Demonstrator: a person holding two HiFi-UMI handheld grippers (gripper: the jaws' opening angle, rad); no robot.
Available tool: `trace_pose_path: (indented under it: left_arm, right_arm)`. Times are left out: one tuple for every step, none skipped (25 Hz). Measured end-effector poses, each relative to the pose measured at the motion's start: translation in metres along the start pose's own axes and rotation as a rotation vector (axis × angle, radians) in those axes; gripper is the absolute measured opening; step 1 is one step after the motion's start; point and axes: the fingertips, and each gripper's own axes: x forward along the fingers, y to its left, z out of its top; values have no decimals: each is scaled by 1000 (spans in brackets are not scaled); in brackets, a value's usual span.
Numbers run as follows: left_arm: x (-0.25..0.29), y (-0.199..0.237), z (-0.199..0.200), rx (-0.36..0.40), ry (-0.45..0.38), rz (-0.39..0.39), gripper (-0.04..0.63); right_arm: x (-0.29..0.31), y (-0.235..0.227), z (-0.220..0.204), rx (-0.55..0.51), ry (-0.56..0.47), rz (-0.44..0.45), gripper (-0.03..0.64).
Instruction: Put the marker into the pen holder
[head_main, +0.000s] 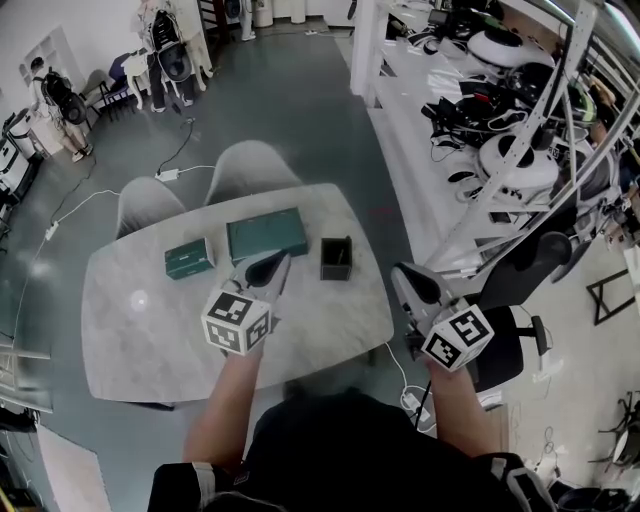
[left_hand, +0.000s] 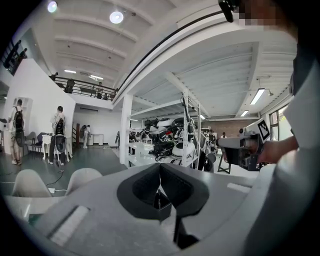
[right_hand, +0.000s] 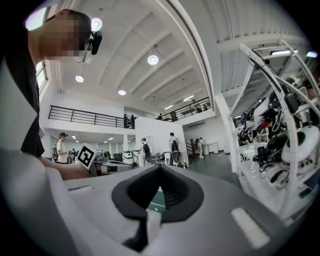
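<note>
The black square pen holder (head_main: 336, 258) stands on the pale marble table (head_main: 140, 330), right of centre. I see no marker in any view. My left gripper (head_main: 276, 264) hovers over the table just left of the holder, jaws shut with nothing between them; in the left gripper view the left gripper (left_hand: 160, 166) has its tips touching. My right gripper (head_main: 402, 274) is held up off the table's right edge, also shut and empty; the right gripper (right_hand: 160, 168) shows the same from its own camera.
A large green box (head_main: 266, 236) and a small green box (head_main: 189, 258) lie on the table behind the left gripper. Two pale chairs (head_main: 250, 172) stand at the far side. A dark office chair (head_main: 510, 330) sits to the right, with cluttered shelving (head_main: 500, 110) beyond.
</note>
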Motion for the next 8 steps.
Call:
trace_pose_path:
  left_arm:
    - [-2,1,-1,-2,0,2,11]
    - [-3,1,-1,-4,-1,4,11]
    - [-4,1,-2,-6,-2,3,11]
    - [-6,1,-2,-8,-3,2,11]
    - [-7,0,-1,-8,-4,0,11]
    - [-8,0,-1,-8,-6,-1,11]
    - [-9,0,-1,-8,-7,-3,11]
    - [-11,-1,-1,-8,-8,-5,11]
  right_arm:
    - [1,2,-1,0,1,4,2]
    - [2,3,0,0,0,7,2]
    - [2,5,0,0,-2,9,2]
    - [3,6,1,1,-4,9,2]
    - [3,7,1,1,-5,10,2]
    - [4,9,1,1,-5,11,2]
    - [5,10,1,0,-4,13,2]
    - [5,12,1,-1,-3,14,2]
